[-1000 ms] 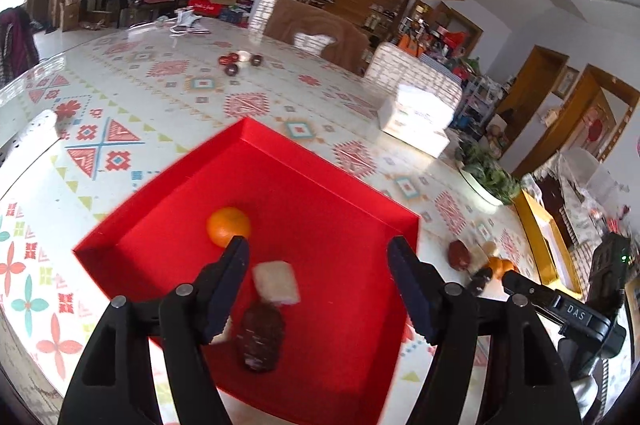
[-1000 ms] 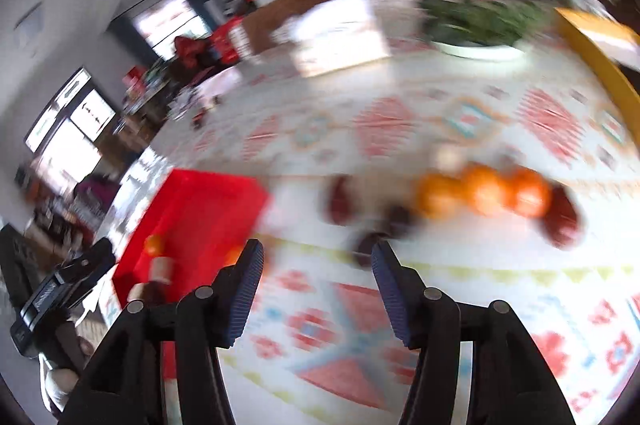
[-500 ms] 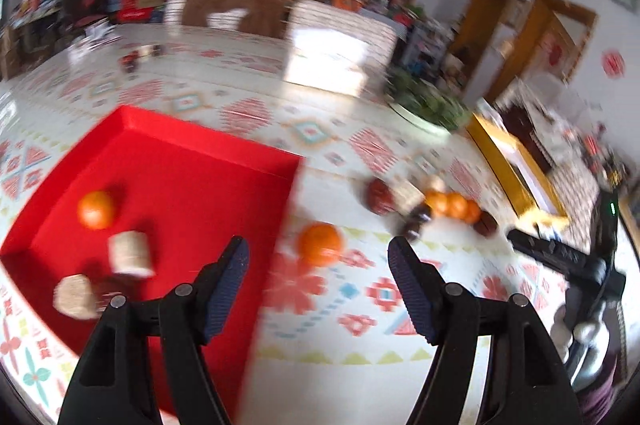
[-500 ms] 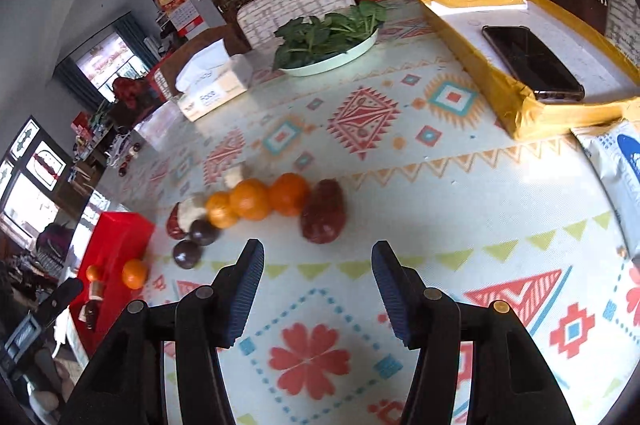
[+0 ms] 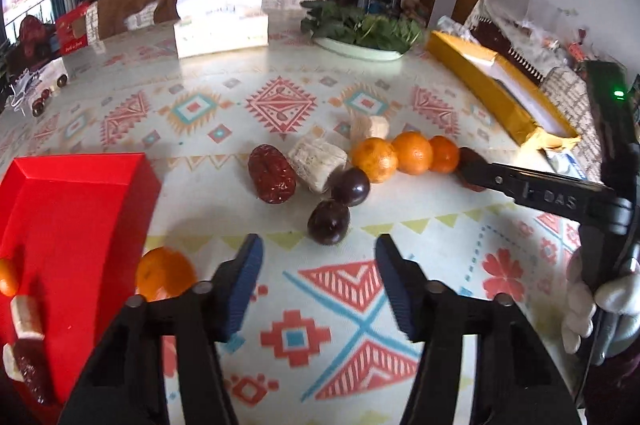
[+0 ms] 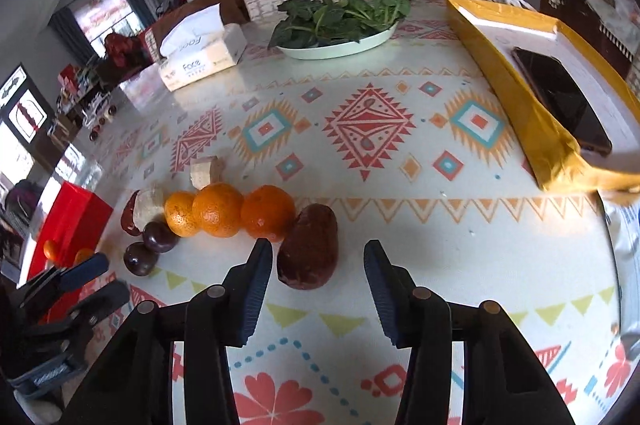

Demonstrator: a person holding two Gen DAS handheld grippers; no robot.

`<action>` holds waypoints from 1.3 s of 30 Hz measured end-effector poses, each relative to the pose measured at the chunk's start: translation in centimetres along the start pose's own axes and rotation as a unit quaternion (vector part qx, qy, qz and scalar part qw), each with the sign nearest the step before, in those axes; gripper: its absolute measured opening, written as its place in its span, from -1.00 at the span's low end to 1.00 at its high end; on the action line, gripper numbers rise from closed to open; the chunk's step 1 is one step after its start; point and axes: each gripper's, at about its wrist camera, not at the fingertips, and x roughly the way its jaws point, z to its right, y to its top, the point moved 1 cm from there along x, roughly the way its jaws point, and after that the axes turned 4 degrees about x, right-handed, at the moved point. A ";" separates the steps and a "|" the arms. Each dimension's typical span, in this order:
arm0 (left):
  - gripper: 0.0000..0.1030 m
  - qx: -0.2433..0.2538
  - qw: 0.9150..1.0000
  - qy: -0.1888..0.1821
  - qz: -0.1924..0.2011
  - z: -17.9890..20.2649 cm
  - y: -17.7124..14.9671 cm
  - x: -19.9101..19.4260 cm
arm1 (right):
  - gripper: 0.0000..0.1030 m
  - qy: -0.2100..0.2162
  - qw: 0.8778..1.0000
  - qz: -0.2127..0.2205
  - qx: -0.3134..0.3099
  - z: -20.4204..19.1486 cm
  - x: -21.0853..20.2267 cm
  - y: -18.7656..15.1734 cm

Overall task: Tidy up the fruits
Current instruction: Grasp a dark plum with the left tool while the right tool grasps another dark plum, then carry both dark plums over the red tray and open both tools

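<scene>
A row of fruit lies on the patterned tablecloth: a red date (image 5: 272,179), a pale chunk (image 5: 316,163), two dark plums (image 5: 350,187) and three oranges (image 5: 412,153). My left gripper (image 5: 318,257) hovers just short of the nearer plum (image 5: 329,221), its jaws closing with nothing between them. The red tray (image 5: 72,209) at the left holds an orange, pale pieces and a date; another orange (image 5: 164,273) sits beside it. My right gripper (image 6: 318,257) is closing around a big dark red date (image 6: 308,251), which lies between the fingers, nearer the left one, and is not pressed.
At the table's far side stand a tissue box (image 6: 200,57) and a plate of green leaves (image 6: 340,25). A yellow box (image 6: 520,73) with a phone (image 6: 560,97) on it lies along the right. Chairs stand behind the table.
The left gripper swung right, from over the red tray to the fruit row, and its jaws narrowed. The right gripper came closer to the big date and its jaws narrowed too.
</scene>
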 end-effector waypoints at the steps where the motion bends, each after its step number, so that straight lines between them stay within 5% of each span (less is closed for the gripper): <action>1: 0.03 -0.001 1.000 0.002 -0.002 0.0 0.1 0.3 | -0.01 0.000 1.000 -0.001 -0.003 -0.1 0.2 0.0; 6: 0.03 0.011 1.000 0.018 -0.008 0.5 0.8 2.0 | -0.10 0.005 1.000 0.002 -0.010 -0.4 0.4 0.1; 8: 0.03 0.018 1.000 0.024 -0.011 0.7 0.8 2.4 | -0.28 0.004 1.000 0.002 -0.015 -0.6 0.4 0.1; 13: -0.54 0.022 1.000 0.020 -0.009 1.1 0.9 2.2 | -0.33 0.001 1.000 0.002 -0.013 -0.7 0.3 0.0; 28: -0.55 -0.041 0.998 -0.019 0.043 -1.5 -1.5 -4.5 | -0.35 0.052 0.998 0.018 -0.012 -3.5 -4.4 -2.2; 39: -0.55 -0.123 0.988 0.000 0.092 -7.7 -4.5 -10.0 | -0.35 0.089 0.994 0.025 -0.059 -9.7 -6.9 -3.5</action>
